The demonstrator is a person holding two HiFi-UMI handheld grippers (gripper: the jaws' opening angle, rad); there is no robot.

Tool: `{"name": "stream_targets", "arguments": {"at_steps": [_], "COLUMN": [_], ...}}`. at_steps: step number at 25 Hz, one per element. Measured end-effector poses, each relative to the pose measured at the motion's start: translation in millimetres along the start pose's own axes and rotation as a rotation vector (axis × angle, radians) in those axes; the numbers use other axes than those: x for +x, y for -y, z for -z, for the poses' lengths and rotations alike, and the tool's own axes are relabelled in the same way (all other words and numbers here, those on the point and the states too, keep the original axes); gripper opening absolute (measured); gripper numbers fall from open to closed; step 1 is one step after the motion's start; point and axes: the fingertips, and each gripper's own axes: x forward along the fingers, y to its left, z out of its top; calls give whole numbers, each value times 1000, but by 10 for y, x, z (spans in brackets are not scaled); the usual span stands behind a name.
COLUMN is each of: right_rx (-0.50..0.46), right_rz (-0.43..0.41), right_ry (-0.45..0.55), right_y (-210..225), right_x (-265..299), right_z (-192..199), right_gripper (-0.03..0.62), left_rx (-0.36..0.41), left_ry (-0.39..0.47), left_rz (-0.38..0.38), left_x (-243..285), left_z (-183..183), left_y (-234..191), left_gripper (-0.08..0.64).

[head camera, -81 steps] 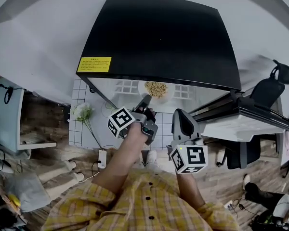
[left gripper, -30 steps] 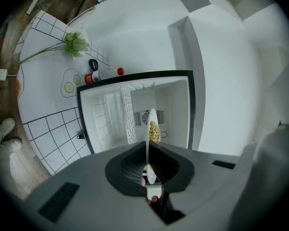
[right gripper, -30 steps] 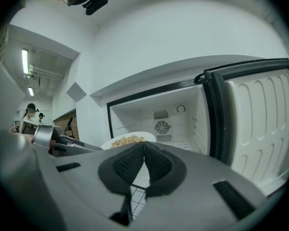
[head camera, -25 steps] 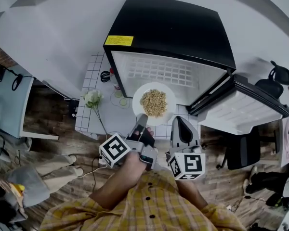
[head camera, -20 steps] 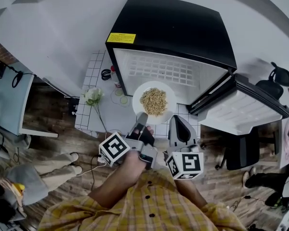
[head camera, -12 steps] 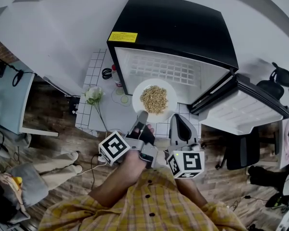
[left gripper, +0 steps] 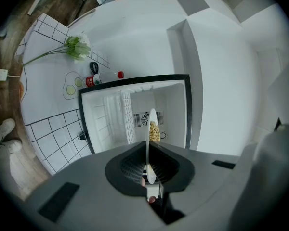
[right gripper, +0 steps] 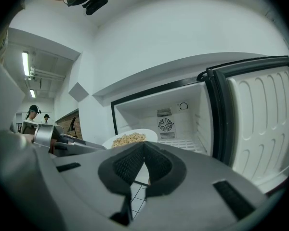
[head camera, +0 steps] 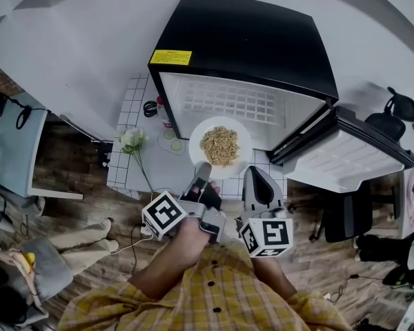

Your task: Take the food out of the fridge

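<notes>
Left gripper [head camera: 203, 172] of mine is clamped on the near rim of the white plate [head camera: 242, 134]. In the left gripper view, the gripper [left gripper: 148, 171] has that rim pinched edge-on between its pads. Just beside it on my right, the right gripper [head camera: 261, 179] has its jaws together with nothing between them. The right gripper view shows the pads [right gripper: 133, 162] meeting at the tips, so that gripper [right gripper: 143, 148] is idle.

On the plate, the heap of pale brown food [head camera: 219, 145] sits near the middle and looks level enough not to slide. I hold the plate in the air above the white tiled surface [head camera: 121, 174]. A flower [head camera: 131, 140] lies on that surface to the left, and a small bottle [left gripper: 103, 77] lies near the fridge's corner.

Beyond the plate stands the black fridge [head camera: 248, 47], its door [head camera: 345, 158] swung wide to the right. The plate seems to be just outside the opening, though the head view cannot settle that fully. What I can see inside is bare white wall, a wire shelf [head camera: 228, 102] and a fan [right gripper: 165, 124], with no other food showing.

So I judge the main part done: the food is out and in my grip. What remains is to set the plate down somewhere steady, likely on the tiled surface, and let go.
</notes>
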Motion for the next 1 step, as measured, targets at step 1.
{"name": "stream_targets", "arguments": {"at_steps": [1], "right_rx": [3], "right_rz": [2], "right_ry": [0], "right_y": [13], "right_x": [-2], "right_z": [2], "right_gripper": [8], "left_rx": [4], "left_ry": [1], "left_rz": [-4], "left_x": [2], "left_z": [-5], "left_y": [-8], "left_gripper": [15]}}
